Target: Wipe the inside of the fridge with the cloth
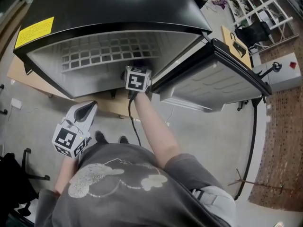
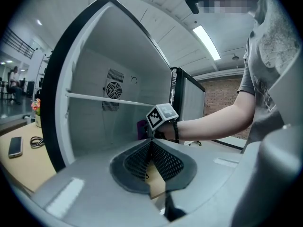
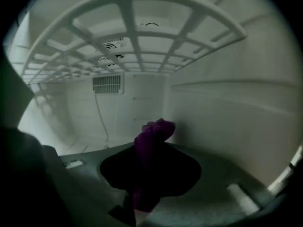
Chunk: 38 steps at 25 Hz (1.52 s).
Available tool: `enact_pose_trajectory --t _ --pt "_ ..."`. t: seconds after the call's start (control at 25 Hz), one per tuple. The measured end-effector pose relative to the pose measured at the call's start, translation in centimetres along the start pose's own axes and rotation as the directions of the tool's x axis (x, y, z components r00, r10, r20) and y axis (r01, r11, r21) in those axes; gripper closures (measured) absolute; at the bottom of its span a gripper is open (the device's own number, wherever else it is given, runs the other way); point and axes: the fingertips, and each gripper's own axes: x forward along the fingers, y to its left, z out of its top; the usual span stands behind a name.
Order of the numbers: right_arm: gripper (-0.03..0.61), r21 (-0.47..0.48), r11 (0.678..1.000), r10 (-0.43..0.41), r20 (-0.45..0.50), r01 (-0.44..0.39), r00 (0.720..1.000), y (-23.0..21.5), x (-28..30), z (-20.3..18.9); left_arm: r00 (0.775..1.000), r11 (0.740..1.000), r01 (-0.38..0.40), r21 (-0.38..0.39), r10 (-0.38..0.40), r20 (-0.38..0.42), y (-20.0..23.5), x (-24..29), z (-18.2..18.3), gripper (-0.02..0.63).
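Note:
A small black fridge (image 1: 109, 8) stands open on a wooden table, its door (image 1: 213, 79) swung out to the right. My right gripper (image 1: 137, 78) reaches into the fridge below the white wire shelf (image 1: 109, 51). It is shut on a purple cloth (image 3: 151, 141), which bunches up beyond the jaws near the right inner wall (image 3: 227, 122). The cloth (image 2: 142, 129) also shows in the left gripper view, behind the marker cube. My left gripper (image 1: 83, 115) hangs outside, low at the left, with its jaws shut (image 2: 150, 162) and nothing between them.
A phone (image 2: 15, 146) and a cable (image 2: 37, 140) lie on the wooden table (image 1: 23, 74) left of the fridge. A fan vent (image 3: 108, 84) sits on the fridge's back wall. A yellow label (image 1: 34, 31) marks the fridge top. Chairs and racks stand at the far right.

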Motion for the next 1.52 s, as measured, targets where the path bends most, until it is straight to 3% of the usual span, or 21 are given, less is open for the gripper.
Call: enact_pose_trajectory --t 0.16,0.36,0.52,0.68,0.96,1.08,1.24,1.52 --pt "0.492 0.027 0.996 -0.085 0.067 0.083 0.994 -1.0 1.1 2.6 1.0 1.0 -0.027 -0.006 0.027 -0.002 0.9 -0.6 0.0 0.597" --pt "0.492 0.065 0.984 -0.172 0.111 0.166 0.979 -2.1 -0.1 2.7 1.0 1.0 -0.026 -0.008 0.026 -0.016 0.7 -1.1 -0.4 0.597" --pt "0.492 0.151 0.976 -0.18 0.155 0.157 0.971 -2.5 -3.5 2.0 1.0 1.0 -0.007 0.001 0.007 -0.022 -0.3 -0.9 -0.5 0.597" --pt "0.491 0.166 0.974 -0.181 0.171 0.152 0.969 -3.6 -7.4 0.0 1.0 1.0 0.016 0.025 -0.015 -0.018 -1.3 -0.4 -0.1 0.597" --pt "0.491 0.153 0.983 -0.124 0.188 0.096 0.974 -4.2 -12.5 -2.4 1.0 0.998 -0.009 0.057 0.009 -0.013 -2.0 -0.4 0.6 0.597" --pt "0.491 0.131 0.991 -0.052 0.192 0.027 0.98 -2.8 -13.9 -3.4 0.999 0.997 -0.03 0.064 0.032 -0.017 -2.6 -0.7 0.6 0.597" --pt "0.491 0.094 0.994 0.035 0.19 -0.053 0.981 -0.8 -15.3 -5.4 0.996 0.995 -0.077 0.068 0.079 -0.031 -3.6 -1.4 0.4 0.597" --pt "0.491 0.131 0.978 0.141 0.154 -0.162 0.978 -0.5 -17.0 -8.6 0.978 0.98 -0.189 0.062 0.194 -0.076 -5.4 -4.0 -0.5 0.597"
